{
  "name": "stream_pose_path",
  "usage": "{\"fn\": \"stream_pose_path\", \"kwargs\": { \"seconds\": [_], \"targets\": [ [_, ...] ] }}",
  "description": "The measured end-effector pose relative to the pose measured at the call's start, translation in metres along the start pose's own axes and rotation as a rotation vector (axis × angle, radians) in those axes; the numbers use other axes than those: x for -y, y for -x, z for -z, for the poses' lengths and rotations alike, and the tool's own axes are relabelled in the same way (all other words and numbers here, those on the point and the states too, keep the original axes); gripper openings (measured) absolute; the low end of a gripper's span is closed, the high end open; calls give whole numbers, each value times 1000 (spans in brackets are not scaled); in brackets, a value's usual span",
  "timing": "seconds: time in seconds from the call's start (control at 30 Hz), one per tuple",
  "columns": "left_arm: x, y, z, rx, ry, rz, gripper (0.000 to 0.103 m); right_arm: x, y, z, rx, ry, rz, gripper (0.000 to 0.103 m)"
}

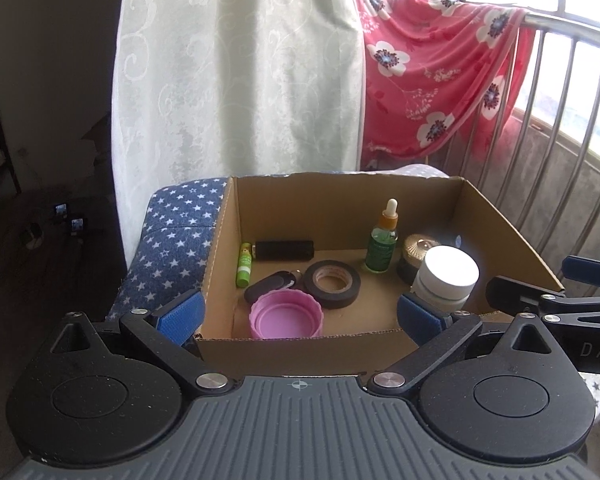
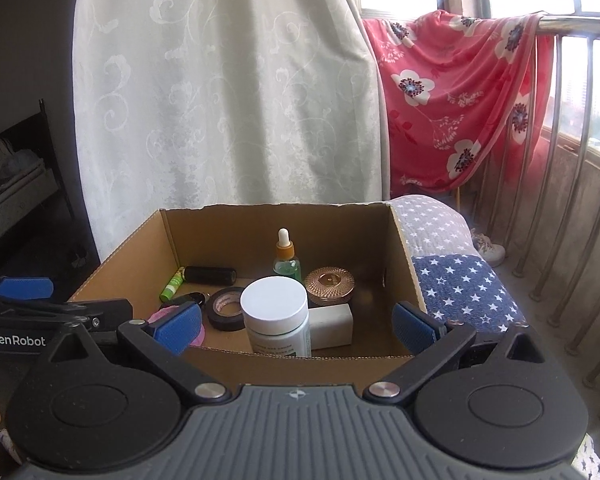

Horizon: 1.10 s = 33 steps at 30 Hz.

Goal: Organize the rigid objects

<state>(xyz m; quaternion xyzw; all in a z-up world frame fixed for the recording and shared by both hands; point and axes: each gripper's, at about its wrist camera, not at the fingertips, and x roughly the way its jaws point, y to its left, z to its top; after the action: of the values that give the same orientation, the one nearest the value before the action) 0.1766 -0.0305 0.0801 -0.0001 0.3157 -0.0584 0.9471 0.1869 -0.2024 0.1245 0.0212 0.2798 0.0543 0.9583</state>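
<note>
Straight ahead of my right hand-held gripper (image 2: 296,326), spread wide and empty, the white-lidded jar (image 2: 278,320) stands upright in the box (image 2: 404,264); left hand-held gripper (image 1: 298,312), also spread, is farther off.

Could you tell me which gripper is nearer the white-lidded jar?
Right. The right gripper frames the jar head-on; the left gripper has it beside its right finger.

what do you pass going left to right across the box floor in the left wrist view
green tube → pink lid → black tape roll → green dropper bottle → white-capped jar. The black cylinder and the dark key fob overlap these in the order, so both are left out.
</note>
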Motion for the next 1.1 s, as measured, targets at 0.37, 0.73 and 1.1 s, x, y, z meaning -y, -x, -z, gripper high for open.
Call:
{"fn": "stream_pose_path", "kwargs": {
  "seconds": [0.37, 0.73, 1.1],
  "targets": [
    [2, -1, 0, -2, -7, -11, 103, -1, -1, 0, -8, -4, 3, 103],
    [2, 0, -1, -3, -7, -8, 103, 0, 0, 1, -6, -5, 3, 103],
    [1, 1, 1, -6, -4, -8, 103, 0, 1, 1, -8, -7, 1, 103]
  ]
}}
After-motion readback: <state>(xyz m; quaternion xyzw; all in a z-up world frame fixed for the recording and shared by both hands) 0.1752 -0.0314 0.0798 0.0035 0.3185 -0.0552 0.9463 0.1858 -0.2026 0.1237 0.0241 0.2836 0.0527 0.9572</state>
